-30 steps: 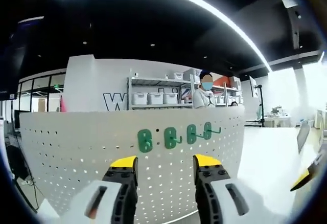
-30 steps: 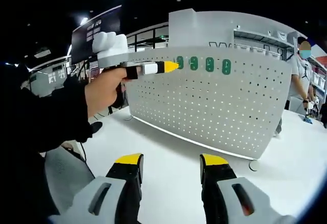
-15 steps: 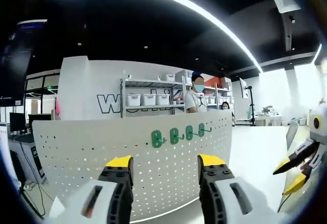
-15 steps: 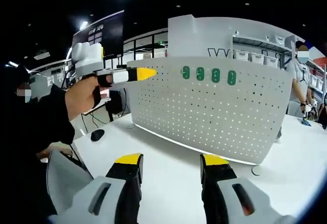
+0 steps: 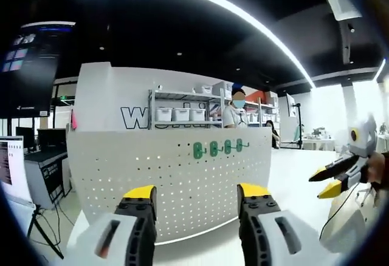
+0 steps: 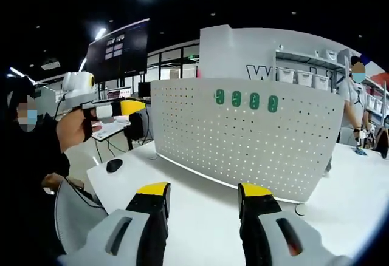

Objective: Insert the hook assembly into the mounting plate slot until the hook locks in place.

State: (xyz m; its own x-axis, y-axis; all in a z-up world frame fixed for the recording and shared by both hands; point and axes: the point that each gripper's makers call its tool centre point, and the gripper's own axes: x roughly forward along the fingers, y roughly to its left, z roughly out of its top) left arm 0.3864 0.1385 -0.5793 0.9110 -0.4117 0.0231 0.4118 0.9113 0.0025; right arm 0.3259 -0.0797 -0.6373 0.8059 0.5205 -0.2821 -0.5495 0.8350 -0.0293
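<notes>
A white perforated mounting plate (image 5: 164, 175) stands upright on a white table. Several green hook assemblies (image 5: 214, 149) hang in a row near its top edge. My left gripper (image 5: 196, 193) is open and holds nothing, well short of the plate. In the right gripper view the same plate (image 6: 255, 144) and green hooks (image 6: 246, 101) are ahead. My right gripper (image 6: 203, 190) is open and holds nothing above the table. A hand holds the left gripper (image 6: 132, 107) off to the plate's left. The right gripper (image 5: 326, 182) enters the left gripper view from the right.
The white table (image 6: 200, 184) runs in front of the plate, with a dark mouse (image 6: 113, 165) near its left corner. A person (image 6: 354, 99) stands behind the plate at the right. A dark monitor (image 6: 118, 50) hangs at the back left, and shelves with bins (image 5: 179, 114) stand behind.
The left gripper has drawn back from the plate's top edge, leftward in the right gripper view. Both cameras have backed off, so the plate looks smaller. Both grippers have stayed open.
</notes>
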